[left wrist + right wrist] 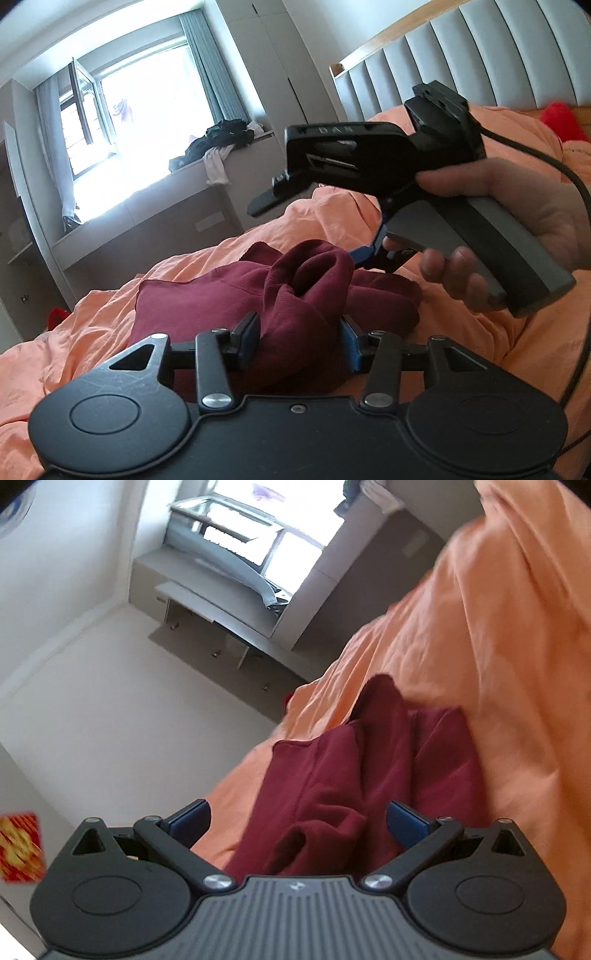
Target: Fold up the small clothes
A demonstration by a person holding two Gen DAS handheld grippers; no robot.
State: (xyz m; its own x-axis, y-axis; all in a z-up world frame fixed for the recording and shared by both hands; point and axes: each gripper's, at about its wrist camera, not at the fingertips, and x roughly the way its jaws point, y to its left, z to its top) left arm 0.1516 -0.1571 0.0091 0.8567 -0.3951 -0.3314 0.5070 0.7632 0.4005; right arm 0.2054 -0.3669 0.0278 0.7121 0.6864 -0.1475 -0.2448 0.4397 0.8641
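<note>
Right wrist view blurs the maroon garment [343,775]; both grippers' fingers stand released around it.

You saw a bright window [147,122] with grey-blue curtains [218,70], a padded grey headboard [461,55], and pale walls [66,572].

A small maroon garment [295,291] lies bunched on the orange bedding [110,314], partly folded, its cloth rumpled into thick rolls with an open tube-like fold on top and a flat corner spread leftward.
</note>
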